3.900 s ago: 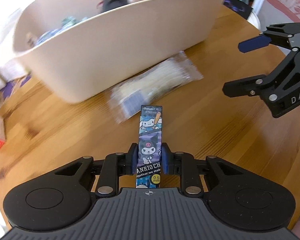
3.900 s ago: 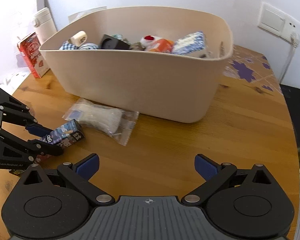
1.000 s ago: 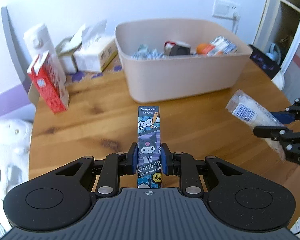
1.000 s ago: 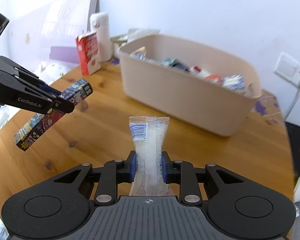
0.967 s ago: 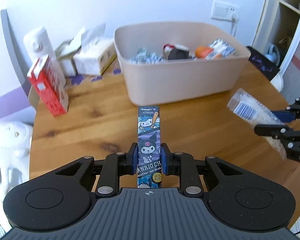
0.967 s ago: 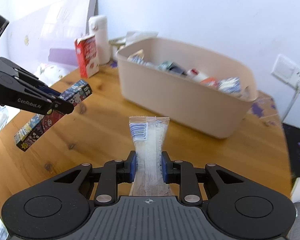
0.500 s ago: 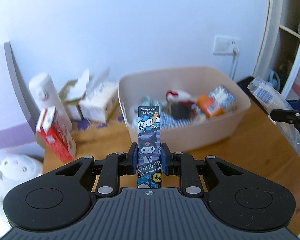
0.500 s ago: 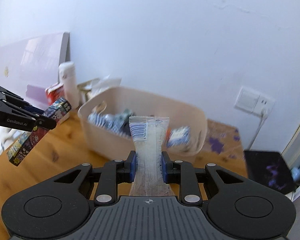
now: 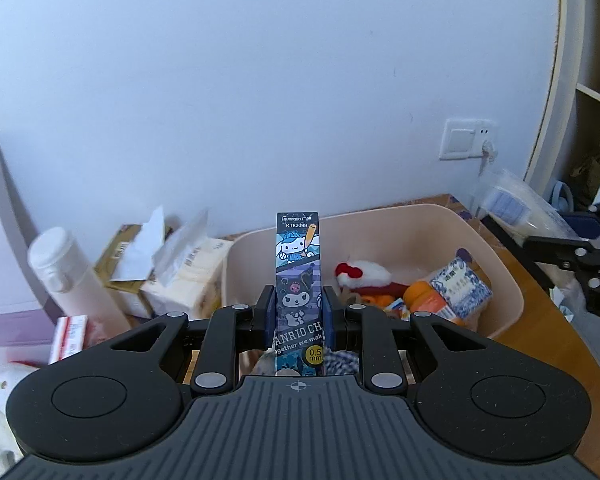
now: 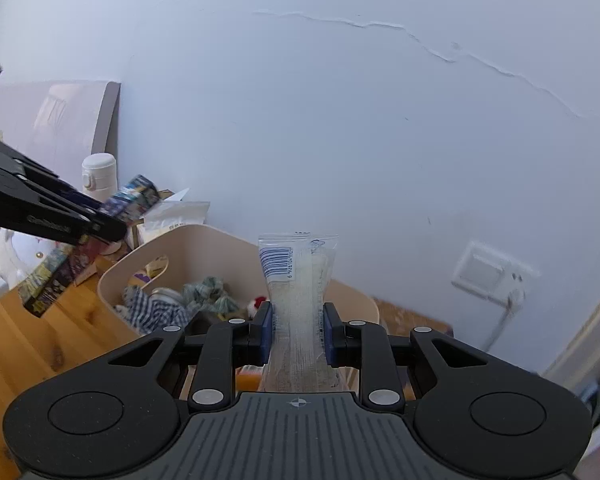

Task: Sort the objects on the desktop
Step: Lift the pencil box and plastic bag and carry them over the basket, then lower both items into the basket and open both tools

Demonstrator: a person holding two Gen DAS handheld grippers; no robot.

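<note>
My left gripper point(image 9: 297, 312) is shut on a long cartoon-printed pen box point(image 9: 297, 264) and holds it in the air over the near edge of the beige bin point(image 9: 500, 276). My right gripper point(image 10: 297, 322) is shut on a clear plastic packet with a barcode point(image 10: 296, 292), held high above the beige bin point(image 10: 188, 240). The packet also shows at the right of the left wrist view point(image 9: 516, 208). The pen box and left gripper show at the left of the right wrist view point(image 10: 132, 196). The bin holds several items.
A white thermos point(image 9: 76, 280), tissue packs point(image 9: 180, 272) and a red carton point(image 9: 70, 338) stand left of the bin on the wooden table point(image 10: 40, 344). A wall socket point(image 9: 466, 138) is behind the bin. A shelf point(image 9: 596, 100) is at the right.
Both grippers have risen and tilted up, and moved in closer to the bin. Each keeps hold of its item.
</note>
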